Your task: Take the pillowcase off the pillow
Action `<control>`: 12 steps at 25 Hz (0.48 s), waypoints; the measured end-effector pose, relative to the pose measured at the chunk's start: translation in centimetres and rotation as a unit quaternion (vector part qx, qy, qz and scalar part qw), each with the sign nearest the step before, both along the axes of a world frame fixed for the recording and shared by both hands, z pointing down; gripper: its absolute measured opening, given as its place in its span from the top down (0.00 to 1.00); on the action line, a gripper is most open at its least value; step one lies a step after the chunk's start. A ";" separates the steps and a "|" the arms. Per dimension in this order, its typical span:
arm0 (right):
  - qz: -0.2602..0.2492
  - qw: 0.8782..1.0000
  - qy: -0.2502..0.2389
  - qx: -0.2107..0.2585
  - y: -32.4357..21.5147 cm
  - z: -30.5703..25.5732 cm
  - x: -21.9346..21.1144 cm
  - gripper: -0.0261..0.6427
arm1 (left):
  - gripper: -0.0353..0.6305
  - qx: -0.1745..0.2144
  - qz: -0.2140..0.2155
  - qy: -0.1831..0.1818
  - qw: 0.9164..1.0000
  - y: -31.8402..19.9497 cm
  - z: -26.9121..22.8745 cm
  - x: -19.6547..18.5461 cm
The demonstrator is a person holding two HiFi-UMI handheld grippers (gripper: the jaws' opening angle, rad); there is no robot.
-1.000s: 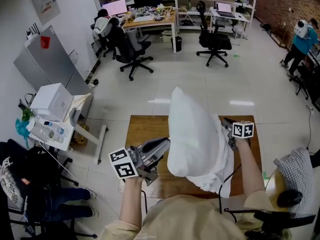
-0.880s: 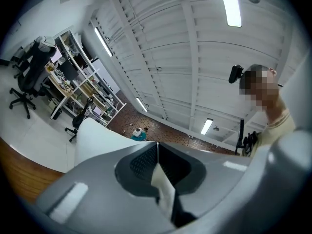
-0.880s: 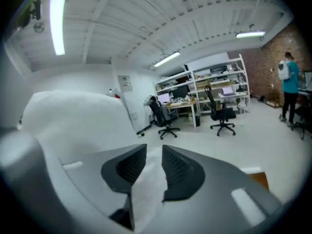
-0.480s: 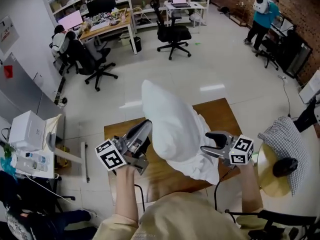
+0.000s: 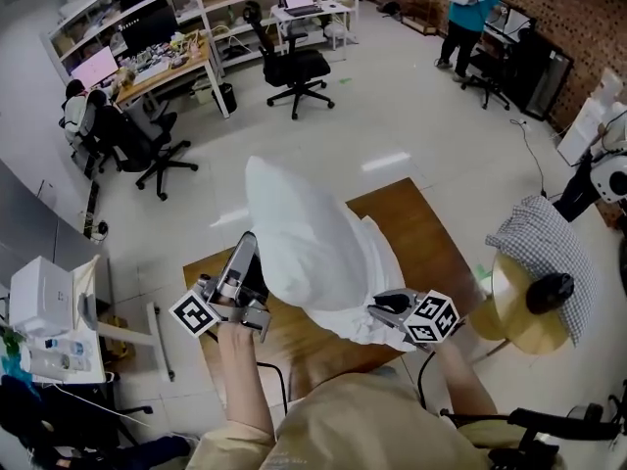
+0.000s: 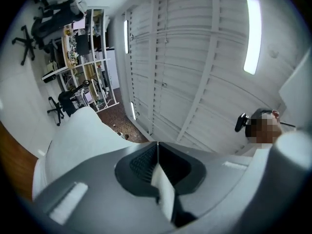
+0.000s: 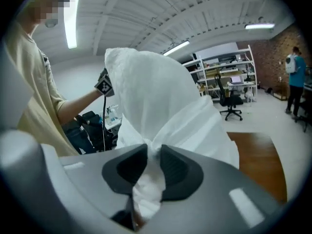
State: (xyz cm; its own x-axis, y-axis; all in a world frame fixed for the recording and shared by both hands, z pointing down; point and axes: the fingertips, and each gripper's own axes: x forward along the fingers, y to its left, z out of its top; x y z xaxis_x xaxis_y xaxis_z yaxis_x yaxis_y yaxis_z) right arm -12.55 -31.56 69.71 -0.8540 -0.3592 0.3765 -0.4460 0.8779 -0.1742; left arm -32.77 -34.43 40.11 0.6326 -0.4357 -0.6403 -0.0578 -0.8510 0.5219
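Observation:
A white pillow [image 5: 294,233] stands tilted above the wooden table [image 5: 436,248], its upper part bare. The white pillowcase [image 5: 377,277] hangs bunched around its lower right. My left gripper [image 5: 245,255] is shut on the pillow's left edge. In the left gripper view a thin white strip sits between the pads of the left gripper [image 6: 157,165], beside the pillow [image 6: 80,140]. My right gripper [image 5: 384,306] is low, near my body. Its jaws are closing and pinch gathered pillowcase cloth [image 7: 195,126] at the right gripper [image 7: 153,160].
A stool with a checked cloth [image 5: 544,253] and a yellow seat [image 5: 514,306] stand to the right of the table. A white box [image 5: 39,297] sits on a side table at the left. Office chairs [image 5: 294,67] and desks fill the far floor.
My right gripper opened, dropped lower and nearer my body, and closed again on the pillowcase's lower cloth. The left gripper kept its hold. The head view swung to the right.

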 end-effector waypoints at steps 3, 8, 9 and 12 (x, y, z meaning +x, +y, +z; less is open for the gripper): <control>0.030 0.996 0.085 -0.025 0.1 5.9 2.9 0.94 | 0.93 -0.009 0.019 0.065 0.998 0.5 0.6 -1.4; 0.047 0.991 0.110 -0.067 0.3 14.5 3.7 0.95 | 0.93 -0.014 0.020 0.074 0.997 2.7 2.9 -3.5; 0.033 0.993 0.094 -0.070 0.7 13.8 3.1 0.95 | 0.93 -0.015 0.015 0.067 0.998 2.9 3.2 -3.4; -0.015 0.992 -0.006 -0.124 1.7 8.3 3.2 0.94 | 0.93 -0.015 -0.004 0.042 0.999 3.3 3.0 -2.8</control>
State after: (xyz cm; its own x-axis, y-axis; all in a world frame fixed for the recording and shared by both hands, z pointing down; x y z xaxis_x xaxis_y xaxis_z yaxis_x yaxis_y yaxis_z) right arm -9.39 -29.89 77.96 -0.8679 -0.2309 0.4399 -0.4169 0.8200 -0.3921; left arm -35.55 -31.17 43.15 0.5742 -0.4591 -0.6778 -0.0188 -0.8351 0.5497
